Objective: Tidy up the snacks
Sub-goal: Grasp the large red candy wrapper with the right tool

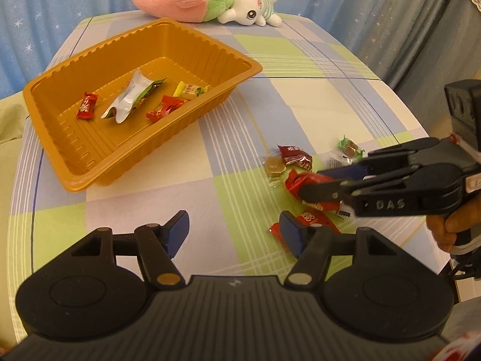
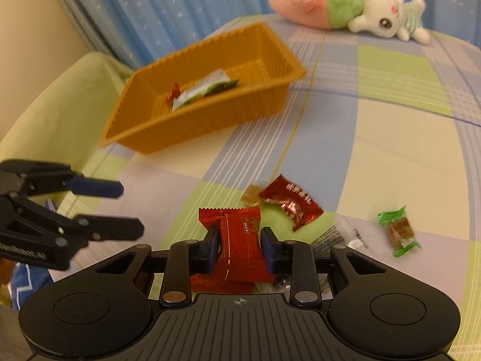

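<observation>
R gripper (image 2: 239, 248) is clamped on a red candy (image 2: 239, 240), pads pinching its waist from both sides. Candy's long axis runs away from me, along the fingers; crimped far end points roughly toward the tray (image 2: 210, 132). It sits low over the tablecloth (image 2: 375, 138) in the loose pile, w/ another red wrapper right under it.

L gripper (image 1: 236, 234) is about half open, nothing between the pads, hovering just beside the pile. A flat red packet (image 1: 315, 221) lies partly behind its right pad.

Around the pile: dark red foil packet (image 2: 290, 204), clear-wrapped brown cube (image 2: 252, 195) touching it, green-wrapped brown candy (image 2: 398, 231) apart to the right. Nothing between pile and tray.

Tray is orange ribbed plastic, rectangular, thin walls. Inside it: two red candies, one yellow one, one crumpled silver/green pouch (image 1: 132, 97). Plush toy (image 1: 210, 0) lies at the far edge, well apart. Cloth is checked, soft, pastel.
</observation>
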